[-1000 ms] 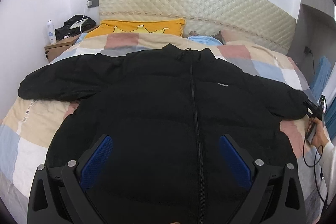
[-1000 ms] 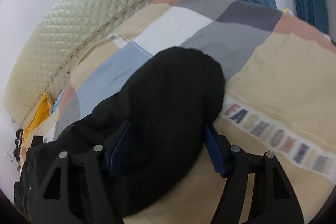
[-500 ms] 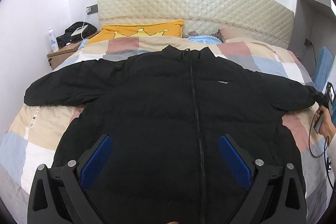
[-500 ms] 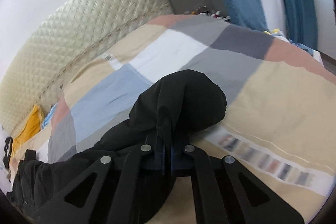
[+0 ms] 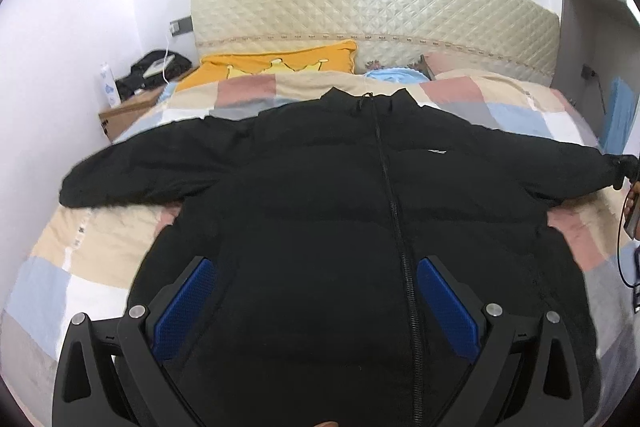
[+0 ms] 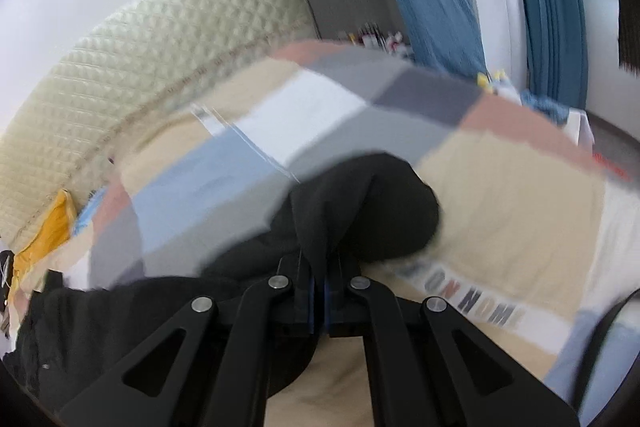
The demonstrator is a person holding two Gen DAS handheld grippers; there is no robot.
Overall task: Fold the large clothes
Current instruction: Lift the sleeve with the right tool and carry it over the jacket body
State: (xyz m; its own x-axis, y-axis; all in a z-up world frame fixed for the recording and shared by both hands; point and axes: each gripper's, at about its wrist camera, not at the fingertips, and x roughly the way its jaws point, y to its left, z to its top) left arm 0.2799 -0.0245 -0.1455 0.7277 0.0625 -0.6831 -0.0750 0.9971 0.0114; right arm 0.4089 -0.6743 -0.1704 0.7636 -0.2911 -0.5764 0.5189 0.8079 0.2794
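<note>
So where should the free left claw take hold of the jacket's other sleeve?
Probably at the cuff end of the outstretched sleeve, coming in from the outer bed side. It lies flat and straight, mirroring the cuff the right claw pinches. The left claw hovers open.

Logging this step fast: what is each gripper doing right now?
Left gripper: open, holding nothing, over the black jacket.
Right gripper: closed on the jacket's sleeve.

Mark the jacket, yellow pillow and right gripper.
jacket [image 5: 320, 211], left wrist view, chest panel.
yellow pillow [image 5: 276, 65], left wrist view, front face.
right gripper [image 6: 319, 291], right wrist view, between fingertips, shut on cuff.
</note>
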